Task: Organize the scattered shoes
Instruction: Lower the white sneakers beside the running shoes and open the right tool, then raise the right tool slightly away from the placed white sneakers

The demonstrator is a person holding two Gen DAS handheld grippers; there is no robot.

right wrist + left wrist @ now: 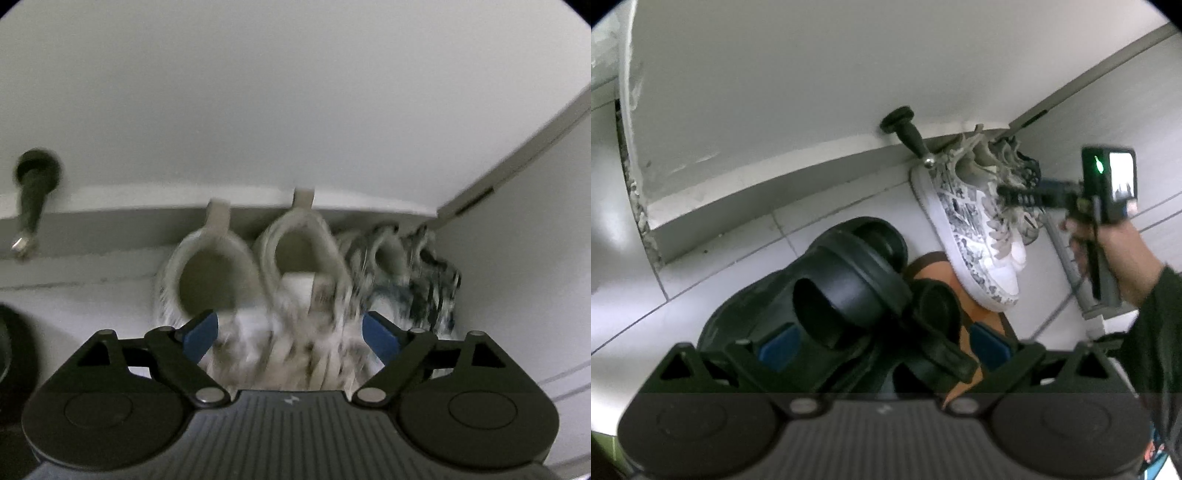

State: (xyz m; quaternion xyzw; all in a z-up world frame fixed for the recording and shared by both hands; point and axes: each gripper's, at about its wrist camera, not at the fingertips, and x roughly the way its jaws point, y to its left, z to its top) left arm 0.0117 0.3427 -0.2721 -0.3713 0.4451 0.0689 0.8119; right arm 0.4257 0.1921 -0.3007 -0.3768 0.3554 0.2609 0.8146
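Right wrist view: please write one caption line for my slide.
Open right tool above a pair of white patterned sneakers set heels-first against the wall baseboard.

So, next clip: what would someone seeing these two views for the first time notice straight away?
Probably the black clog, filling the middle of the left wrist view, between the left gripper fingers over an orange sandal. Next, the patterned white sneakers lined up heel-first against the white wall, with the right gripper open just above them. A black doorstop juts from the baseboard to their left.
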